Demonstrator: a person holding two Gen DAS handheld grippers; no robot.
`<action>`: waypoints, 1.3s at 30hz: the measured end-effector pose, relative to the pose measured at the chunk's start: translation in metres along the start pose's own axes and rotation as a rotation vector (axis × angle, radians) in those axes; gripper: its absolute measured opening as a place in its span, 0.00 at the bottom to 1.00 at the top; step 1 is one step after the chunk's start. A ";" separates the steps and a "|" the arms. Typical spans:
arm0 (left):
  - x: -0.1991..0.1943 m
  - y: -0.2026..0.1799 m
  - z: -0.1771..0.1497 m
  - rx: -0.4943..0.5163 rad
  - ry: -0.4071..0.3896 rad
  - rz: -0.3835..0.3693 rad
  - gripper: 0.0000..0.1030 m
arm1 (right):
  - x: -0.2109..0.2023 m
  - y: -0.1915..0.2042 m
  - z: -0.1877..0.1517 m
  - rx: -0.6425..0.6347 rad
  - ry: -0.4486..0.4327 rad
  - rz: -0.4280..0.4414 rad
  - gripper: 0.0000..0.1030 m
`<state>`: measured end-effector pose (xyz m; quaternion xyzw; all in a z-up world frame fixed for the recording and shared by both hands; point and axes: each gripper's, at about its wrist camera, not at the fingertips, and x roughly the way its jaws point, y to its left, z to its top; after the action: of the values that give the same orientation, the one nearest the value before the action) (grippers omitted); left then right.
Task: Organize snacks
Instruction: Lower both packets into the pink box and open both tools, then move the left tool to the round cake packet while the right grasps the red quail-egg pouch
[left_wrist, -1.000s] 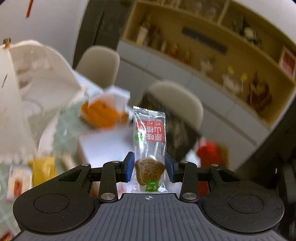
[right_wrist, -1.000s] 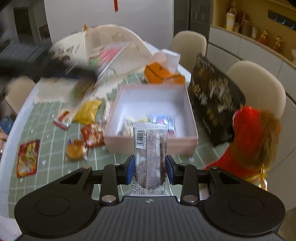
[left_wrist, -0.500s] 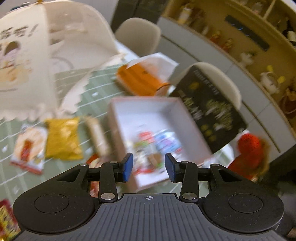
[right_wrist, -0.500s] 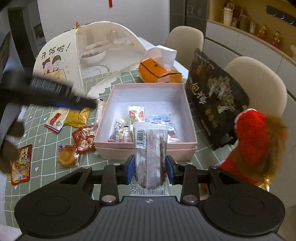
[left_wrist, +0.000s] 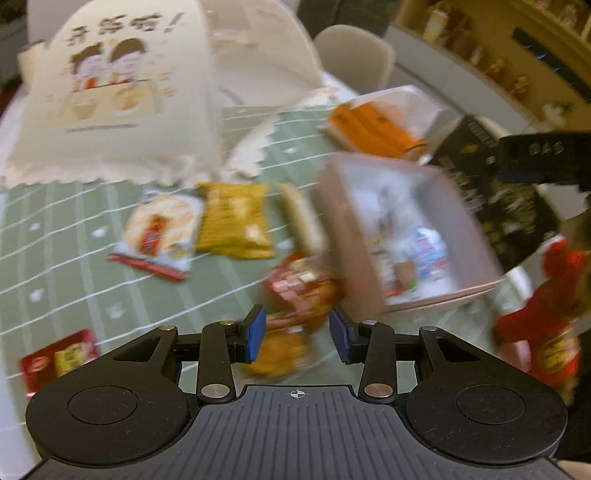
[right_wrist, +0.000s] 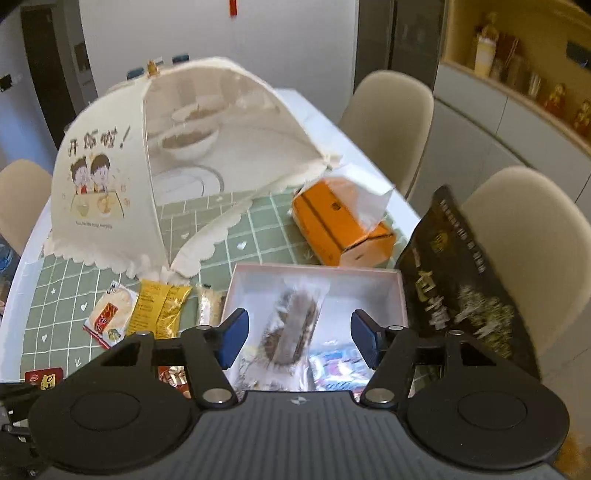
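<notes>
Right gripper (right_wrist: 298, 339): jaws just opened, apart | clear-wrapped brown snack bar (right_wrist: 293, 326) loose between fingers, over pink box (right_wrist: 402, 291) | left gripper (left_wrist: 297, 334): apart, empty

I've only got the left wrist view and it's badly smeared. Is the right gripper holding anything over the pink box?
Observer: No grip. The right gripper has just been opening its jaws. A brown snack packet lies loose between the pads, touching neither.
Operator: Is that packet over the box?
Observer: Yes, it shows against the white inside of the pink box. Whether it has landed I cannot tell.
Operator: Anything under the food cover?
Observer: Two bowls show through the mesh side of the food cover.
</notes>
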<state>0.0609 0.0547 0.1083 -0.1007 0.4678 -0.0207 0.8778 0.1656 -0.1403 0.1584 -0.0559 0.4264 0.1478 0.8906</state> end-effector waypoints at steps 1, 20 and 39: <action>0.002 0.007 -0.004 -0.003 0.004 0.030 0.41 | 0.003 0.007 -0.004 -0.012 0.012 0.014 0.60; -0.035 0.133 -0.109 -0.319 0.050 0.208 0.41 | 0.098 0.178 -0.063 -0.303 0.174 0.156 0.58; -0.014 0.114 -0.091 -0.269 0.073 0.126 0.41 | 0.051 0.152 -0.142 -0.333 0.184 0.315 0.33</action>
<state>-0.0293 0.1540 0.0482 -0.1870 0.5034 0.0938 0.8383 0.0430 -0.0168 0.0333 -0.1480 0.4791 0.3476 0.7923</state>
